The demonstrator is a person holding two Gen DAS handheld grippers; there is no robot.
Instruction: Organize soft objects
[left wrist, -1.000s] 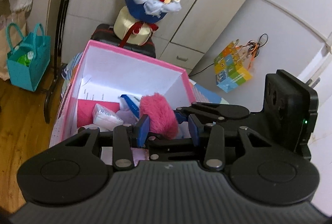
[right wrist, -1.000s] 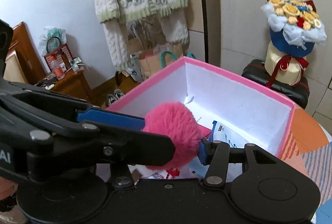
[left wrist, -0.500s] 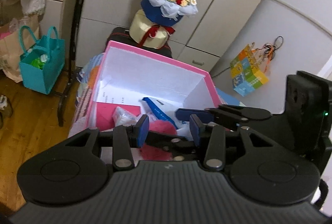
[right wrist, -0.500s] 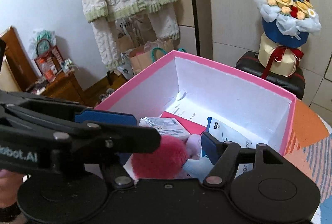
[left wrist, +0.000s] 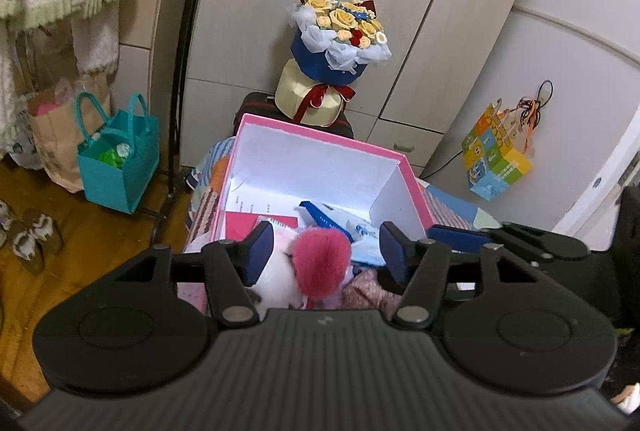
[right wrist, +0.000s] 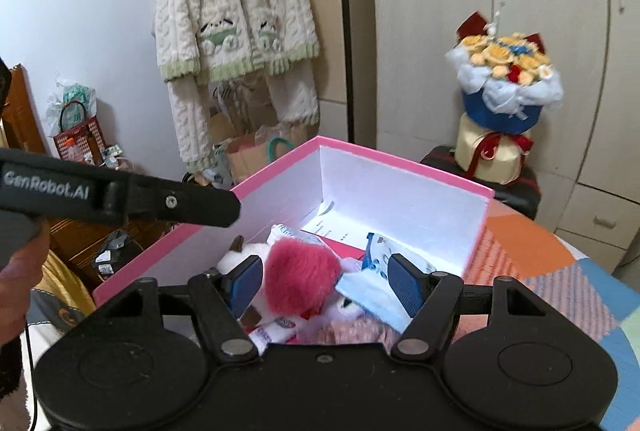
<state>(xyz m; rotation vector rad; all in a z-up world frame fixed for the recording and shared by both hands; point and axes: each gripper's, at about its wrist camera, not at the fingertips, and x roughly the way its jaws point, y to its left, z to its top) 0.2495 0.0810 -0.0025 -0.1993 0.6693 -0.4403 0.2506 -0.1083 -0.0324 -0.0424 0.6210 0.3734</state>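
Observation:
A pink fluffy ball [left wrist: 320, 261] [right wrist: 302, 281] lies loose in the pink box [left wrist: 320, 133] [right wrist: 404, 167] on top of a white plush toy [left wrist: 278, 281] [right wrist: 244, 255], tissue packs and papers. My left gripper [left wrist: 326, 251] is open above the near end of the box, its fingers either side of the ball without touching it. My right gripper [right wrist: 326, 281] is open too, above the same pile. The right gripper's finger shows in the left wrist view [left wrist: 460, 233], and the left gripper's arm [right wrist: 120, 193] crosses the right wrist view.
A flower bouquet [left wrist: 336, 51] [right wrist: 504, 99] stands on a dark case behind the box. A teal bag [left wrist: 116, 159] and paper bag sit on the wooden floor at left. Wardrobe doors stand behind. A patchwork cloth [right wrist: 560, 287] lies under the box.
The pink ball was gripped a second ago; it dropped into the box and both grippers opened and pulled back and up from it.

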